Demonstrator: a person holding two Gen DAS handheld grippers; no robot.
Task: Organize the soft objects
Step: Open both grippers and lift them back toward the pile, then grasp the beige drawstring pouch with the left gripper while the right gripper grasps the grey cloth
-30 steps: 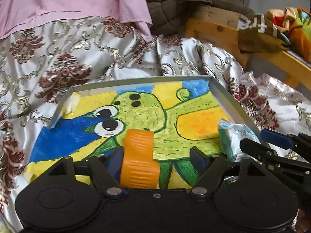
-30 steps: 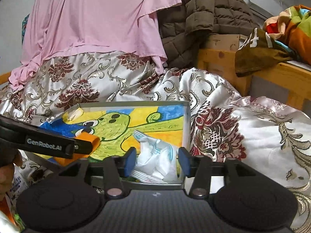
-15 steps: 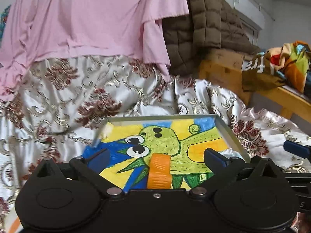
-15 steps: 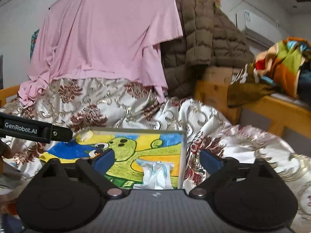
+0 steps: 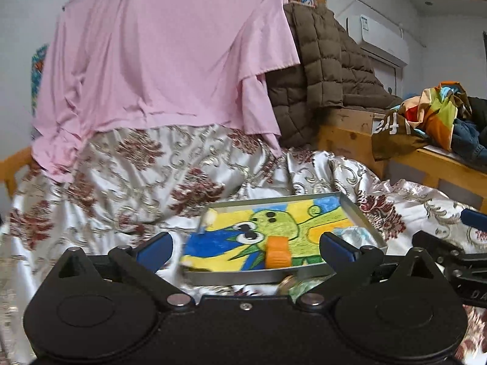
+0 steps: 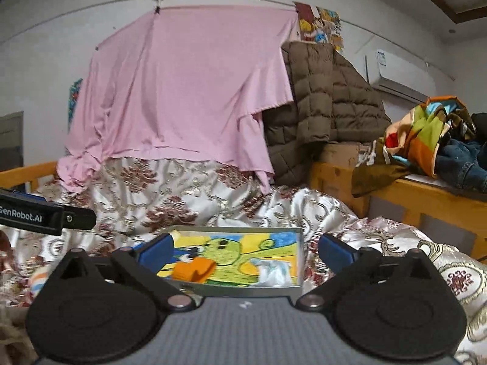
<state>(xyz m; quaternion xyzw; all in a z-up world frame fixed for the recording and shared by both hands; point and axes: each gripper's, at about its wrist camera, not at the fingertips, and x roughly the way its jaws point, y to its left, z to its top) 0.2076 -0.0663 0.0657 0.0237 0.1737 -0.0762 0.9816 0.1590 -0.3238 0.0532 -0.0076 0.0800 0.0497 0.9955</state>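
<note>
A shallow metal tray (image 5: 264, 275) with a green cartoon drawing inside lies on the patterned satin bedspread (image 5: 127, 182). An orange ribbed soft piece (image 5: 277, 251) and a crumpled white-and-teal packet (image 5: 353, 233) lie in it. The tray (image 6: 299, 249), the orange piece (image 6: 193, 269) and the packet (image 6: 272, 272) show in the right wrist view too. My left gripper (image 5: 245, 248) is open and empty, drawn back in front of the tray. My right gripper (image 6: 245, 251) is open and empty, also drawn back from the tray.
A pink sheet (image 5: 164, 60) hangs at the back beside a brown quilted coat (image 5: 325, 70). A wooden bed frame (image 5: 432, 161) on the right carries colourful clothes (image 5: 438, 112). The left gripper's body (image 6: 45, 216) juts in at the right view's left edge.
Both grippers opened, letting go of the orange piece and the packet in the tray, then pulled back and up; the tray now looks smaller and farther.
</note>
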